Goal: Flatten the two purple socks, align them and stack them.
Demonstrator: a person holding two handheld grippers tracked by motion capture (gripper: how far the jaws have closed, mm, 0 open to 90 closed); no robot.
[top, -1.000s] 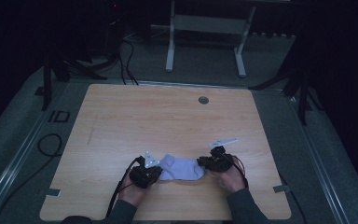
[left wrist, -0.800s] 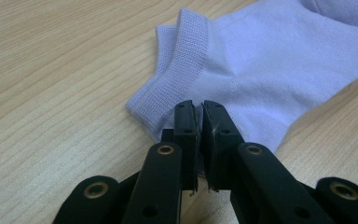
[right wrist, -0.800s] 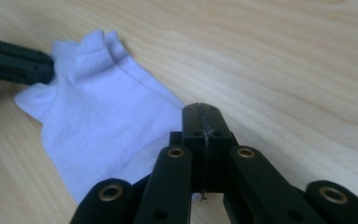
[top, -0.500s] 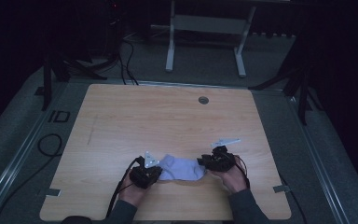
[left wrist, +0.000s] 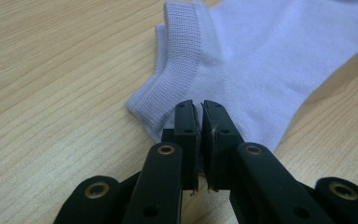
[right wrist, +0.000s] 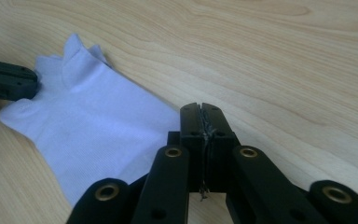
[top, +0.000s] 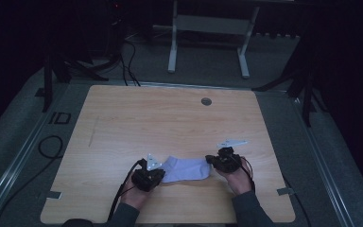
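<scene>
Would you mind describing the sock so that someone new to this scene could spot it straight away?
Start at the wooden table and look along its near edge, between the person's two hands. The sock lies flat there, stretched between the left gripper and the right gripper. It is pale lilac with a ribbed cuff, the only soft, light thing among black tools.

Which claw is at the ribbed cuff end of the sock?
The left claw: the ribbed cuff lies at its tips. The right claw, just closed, is at the plain end of the sock, its grip unclear.
</scene>
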